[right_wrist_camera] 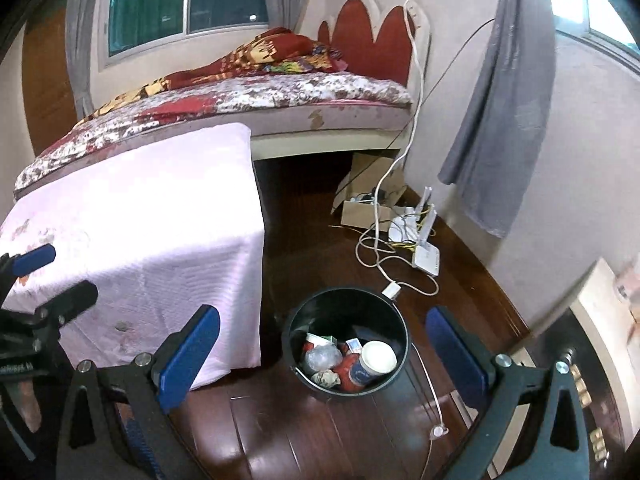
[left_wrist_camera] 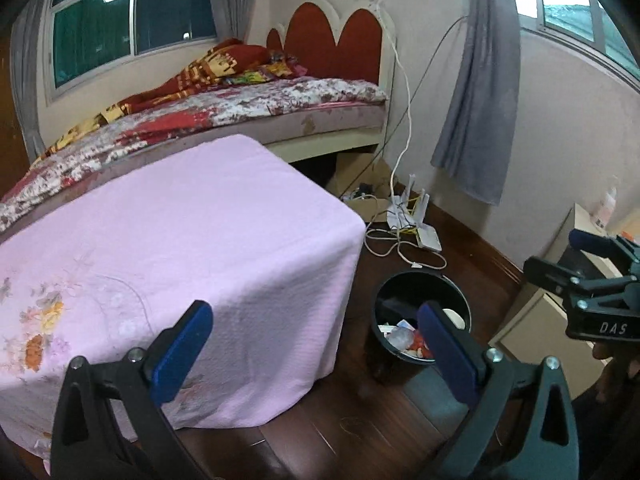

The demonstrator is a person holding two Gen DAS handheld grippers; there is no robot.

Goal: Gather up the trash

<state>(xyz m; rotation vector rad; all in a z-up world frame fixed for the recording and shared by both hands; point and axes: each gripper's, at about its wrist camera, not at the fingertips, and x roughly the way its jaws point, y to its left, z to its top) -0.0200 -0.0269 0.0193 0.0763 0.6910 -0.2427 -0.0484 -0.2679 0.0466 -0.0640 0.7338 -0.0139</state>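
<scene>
Above the bin (right_wrist_camera: 346, 344), both claws wide open, empty: left gripper (left_wrist_camera: 316, 344), right gripper (right_wrist_camera: 322, 350). I'd scan the pink cloth (left_wrist_camera: 180, 240) for leftovers next.

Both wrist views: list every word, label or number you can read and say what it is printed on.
"DAS": white letters on the body of the right gripper.
White lettering on the left gripper: too blurred to read.
Print on the paper cup in the black bin: too small to read.

Upright black bin (right_wrist_camera: 346, 384), trash (right_wrist_camera: 348, 360) inside.
</scene>
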